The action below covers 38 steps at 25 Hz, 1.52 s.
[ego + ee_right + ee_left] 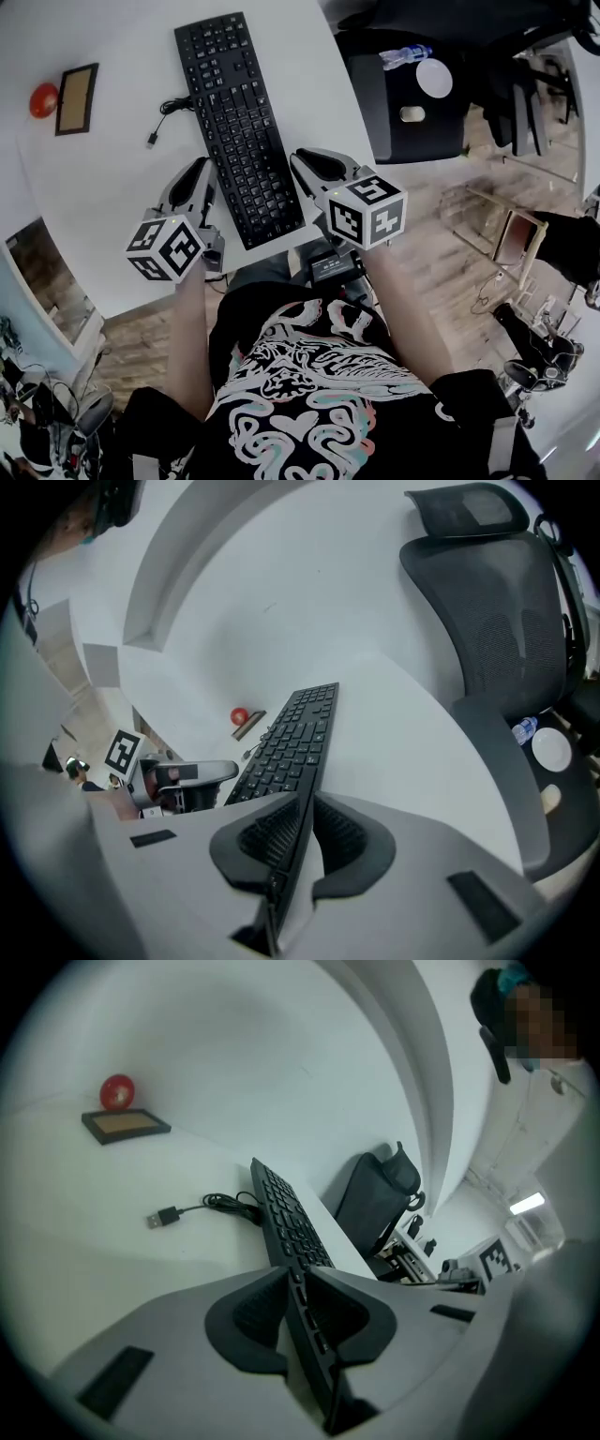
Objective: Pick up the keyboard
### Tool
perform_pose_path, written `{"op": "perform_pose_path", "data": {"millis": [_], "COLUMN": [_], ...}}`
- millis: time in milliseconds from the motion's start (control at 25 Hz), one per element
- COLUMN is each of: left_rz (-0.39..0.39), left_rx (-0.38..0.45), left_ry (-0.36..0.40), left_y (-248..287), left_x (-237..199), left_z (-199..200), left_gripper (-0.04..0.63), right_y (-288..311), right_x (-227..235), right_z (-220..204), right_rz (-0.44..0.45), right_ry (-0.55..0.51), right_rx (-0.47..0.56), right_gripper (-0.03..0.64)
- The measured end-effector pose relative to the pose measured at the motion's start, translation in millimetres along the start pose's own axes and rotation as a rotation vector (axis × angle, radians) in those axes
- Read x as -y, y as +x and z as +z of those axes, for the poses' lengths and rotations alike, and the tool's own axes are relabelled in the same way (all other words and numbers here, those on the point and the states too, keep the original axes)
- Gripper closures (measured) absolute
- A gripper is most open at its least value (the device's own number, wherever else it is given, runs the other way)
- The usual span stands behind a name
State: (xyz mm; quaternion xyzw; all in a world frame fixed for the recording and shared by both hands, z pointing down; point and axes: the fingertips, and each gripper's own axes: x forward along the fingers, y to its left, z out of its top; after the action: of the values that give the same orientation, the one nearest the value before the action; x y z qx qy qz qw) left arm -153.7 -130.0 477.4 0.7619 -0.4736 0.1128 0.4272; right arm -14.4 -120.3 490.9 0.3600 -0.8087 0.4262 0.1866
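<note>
The black keyboard runs from the top centre of the head view down to the middle of the frame, over the round white surface. Its near end sits between the two grippers. The left gripper is at the keyboard's left long edge and the right gripper at its right long edge, both low in the frame just above the person's arms. In the left gripper view the jaws are nearly together and pinch the keyboard's thin edge, which runs straight up between the dark pads. The right gripper view shows the same – jaws closed on the keyboard's rim, with the keys stretching away toward the upper middle. The keyboard's cable curls to the left of it, its plug lying free on the surface. Farther left, near the surface's rim, a red ball sits just beside a framed board. At upper right stands a dark office chair – a bottle and a white disc lie on its seat.
</note>
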Motion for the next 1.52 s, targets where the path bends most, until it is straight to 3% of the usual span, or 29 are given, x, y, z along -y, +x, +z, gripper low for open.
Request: {"op": "perform_pose_path", "data": {"millis": [120,200,480,680,800,920,1200,1520], "left_rz": [-0.064,-0.087,-0.107,-0.171,-0.167,-0.185,-0.41,-0.516], "left_rx": [-0.048,-0.077,-0.144,-0.174,-0.196,-0.192,-0.179,-0.163], "left_ry": [-0.125,-0.161,-0.2,-0.302,-0.33,-0.424,-0.668,-0.659], "left_y": [12.3,17.4,27.1,37.1,41.7,44.3,41.5,29.3], "left_x": [5.0,5.3,-3.7,3.3,0.3,-0.9,23.5,33.4], "left_z": [-7.5,-11.0,-17.5,-19.8,-20.1,-13.8,0.6,4.7], "left_gripper": [0.431,0.419,0.419,0.419,0.419,0.422,0.495,0.497], "right_y": [2.0,5.5,26.5,33.9,36.6,37.0,33.3,23.1], "right_x": [7.2,8.8,6.2,0.9,-1.8,-6.9,-9.4,-14.6], "right_z": [-5.9,-7.9,-8.4,-14.9,-18.5,-17.4,-11.1,-6.3], "right_rz": [0.002,0.014,0.038,0.065,0.075,0.095,0.123,0.158], "right_ry": [0.022,0.053,0.11,0.091,0.078,0.074,0.124,0.195], "right_rx": [-0.029,-0.038,-0.085,-0.126,-0.142,-0.159,-0.168,-0.122], "right_gripper": [0.513,0.493,0.459,0.459,0.459,0.459,0.459,0.459]}}
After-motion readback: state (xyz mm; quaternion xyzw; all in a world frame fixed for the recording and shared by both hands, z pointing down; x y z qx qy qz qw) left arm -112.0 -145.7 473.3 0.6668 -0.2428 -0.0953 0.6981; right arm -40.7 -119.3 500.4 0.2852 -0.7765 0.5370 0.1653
